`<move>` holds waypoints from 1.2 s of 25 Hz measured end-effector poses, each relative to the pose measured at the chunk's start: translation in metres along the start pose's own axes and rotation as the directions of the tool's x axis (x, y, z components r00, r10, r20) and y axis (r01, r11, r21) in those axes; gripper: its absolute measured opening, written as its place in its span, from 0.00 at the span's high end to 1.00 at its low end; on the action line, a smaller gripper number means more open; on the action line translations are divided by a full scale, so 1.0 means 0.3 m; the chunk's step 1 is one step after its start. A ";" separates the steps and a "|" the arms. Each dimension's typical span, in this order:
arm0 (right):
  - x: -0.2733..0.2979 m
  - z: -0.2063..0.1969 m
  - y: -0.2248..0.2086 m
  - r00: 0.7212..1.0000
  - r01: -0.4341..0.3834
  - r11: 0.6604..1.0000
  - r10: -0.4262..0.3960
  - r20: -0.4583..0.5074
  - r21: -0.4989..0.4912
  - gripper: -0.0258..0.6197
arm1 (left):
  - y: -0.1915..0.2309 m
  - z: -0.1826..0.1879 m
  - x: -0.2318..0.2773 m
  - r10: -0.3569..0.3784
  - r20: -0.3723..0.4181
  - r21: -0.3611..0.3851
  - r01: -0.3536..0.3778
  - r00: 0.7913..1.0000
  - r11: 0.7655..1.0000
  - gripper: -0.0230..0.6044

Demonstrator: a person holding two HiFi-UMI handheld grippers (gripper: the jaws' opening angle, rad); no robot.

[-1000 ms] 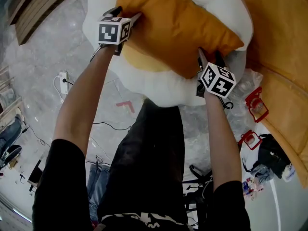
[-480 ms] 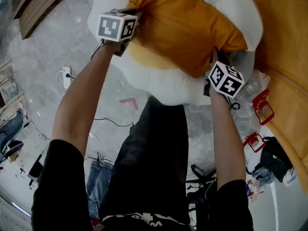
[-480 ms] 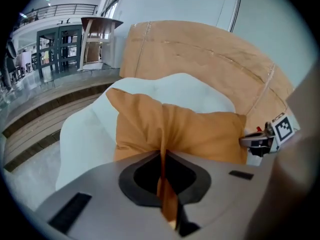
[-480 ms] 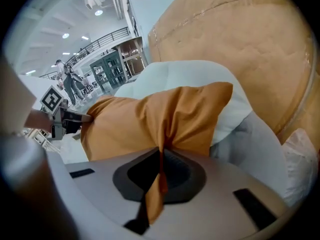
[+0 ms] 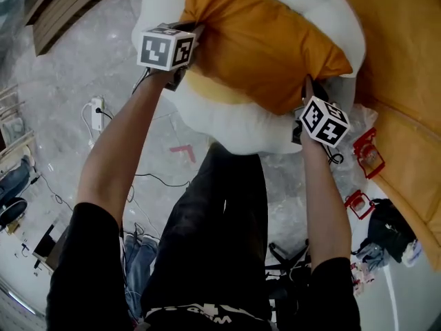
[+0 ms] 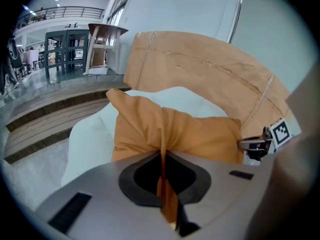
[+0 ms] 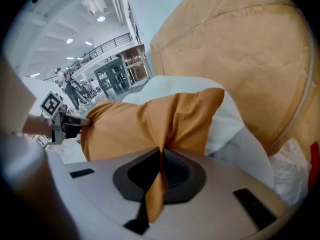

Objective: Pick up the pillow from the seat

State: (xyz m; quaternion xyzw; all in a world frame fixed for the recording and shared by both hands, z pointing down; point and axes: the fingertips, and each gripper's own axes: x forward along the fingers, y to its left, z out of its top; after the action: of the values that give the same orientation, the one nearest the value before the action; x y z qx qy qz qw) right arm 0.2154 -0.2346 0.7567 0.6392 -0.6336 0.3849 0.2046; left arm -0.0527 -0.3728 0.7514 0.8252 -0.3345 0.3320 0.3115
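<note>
Left gripper (image 6: 162,156): jaws fully closed. A thin fold of orange fabric is pinched between the pads and runs back through the jaw opening. The fold belongs to the orange pillow (image 6: 195,134), gripped at its near left corner. The bulk of the pillow stands directly ahead of the jaws, gathered into creases that converge on the pinch point.

Right gripper (image 7: 161,151): jaws fully closed. They likewise pinch a fold of the same pillow, taken at its near right corner, and a tail of the cloth hangs down behind the pads. From these jaws the pillow stretches ahead and to the left, towards the other gripper.

Pillow position: in the head view it spans the gap between the two grippers, each holding one near corner. It lies over the white cushioned seat (image 5: 238,126), which shows beneath and beside both sets of jaws. Whether the underside is clear of the cushion cannot be determined.

Surroundings: a tan padded backrest (image 6: 210,74) rises beyond the pillow, ahead of both grippers. To the right of the right jaws, low down, there is crumpled clear plastic (image 7: 290,171). The grey floor (image 5: 89,61) lies below and to the left of the left gripper, with a white power strip (image 5: 96,109) on it.
</note>
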 end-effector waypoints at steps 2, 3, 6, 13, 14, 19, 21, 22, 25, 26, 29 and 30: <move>-0.040 0.095 0.019 0.999 -0.005 0.999 0.006 0.033 -0.033 0.91 | -0.006 0.058 -0.060 -0.002 0.030 -0.015 0.002 1.000 1.000 0.94; -0.061 0.146 0.030 0.999 -0.007 0.999 0.009 0.045 -0.053 0.91 | -0.010 0.092 -0.093 0.000 0.042 -0.018 0.001 0.999 1.000 0.94; -0.162 0.288 0.079 0.997 -0.009 0.996 0.016 0.076 -0.085 0.91 | -0.035 0.185 -0.225 0.014 0.061 -0.026 -0.012 0.998 1.000 0.94; -0.494 0.623 0.208 0.983 -0.027 0.990 0.051 0.175 -0.136 0.91 | -0.169 0.409 -0.649 0.049 0.154 -0.042 -0.043 0.987 0.998 0.94; -0.532 0.659 0.219 0.982 -0.025 0.990 0.051 0.184 -0.138 0.91 | -0.189 0.435 -0.698 0.055 0.165 -0.035 -0.050 0.985 0.998 0.94; -0.802 0.816 0.325 0.956 -0.065 0.982 0.112 0.273 -0.175 0.91 | -0.302 0.544 -0.999 0.076 0.263 0.000 -0.079 0.962 0.997 0.94; -0.936 0.866 0.365 0.938 -0.094 0.973 0.158 0.310 -0.213 0.91 | -0.369 0.584 -1.138 0.063 0.324 0.035 -0.078 0.944 0.996 0.94; -1.008 0.886 0.381 0.927 -0.109 0.966 0.184 0.328 -0.234 0.91 | -0.408 0.602 -1.209 0.052 0.357 0.055 -0.077 0.933 0.996 0.94; -1.220 0.943 0.416 0.891 -0.155 0.945 0.261 0.373 -0.289 0.91 | -0.528 0.664 -1.422 0.038 0.448 0.114 -0.100 0.893 0.988 0.94; -1.285 0.961 0.425 0.880 -0.169 0.939 0.281 0.383 -0.301 0.91 | -0.567 0.684 -1.487 0.035 0.472 0.132 -0.110 0.881 0.985 0.94; -1.458 1.006 0.456 0.851 -0.196 0.926 0.325 0.413 -0.323 0.91 | -0.672 0.716 -1.656 0.008 0.528 0.178 -0.120 0.849 0.977 0.94; -1.507 1.022 0.470 0.841 -0.200 0.922 0.335 0.426 -0.330 0.91 | -0.700 0.723 -1.708 0.001 0.546 0.191 -0.126 0.838 0.973 0.94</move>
State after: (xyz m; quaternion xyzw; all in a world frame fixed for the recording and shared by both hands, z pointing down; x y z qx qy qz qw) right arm 0.1953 -0.1852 0.1951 0.5837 -0.7945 0.1507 0.0732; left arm -0.1046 -0.2333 0.1757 0.9029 -0.3973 0.1301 0.1000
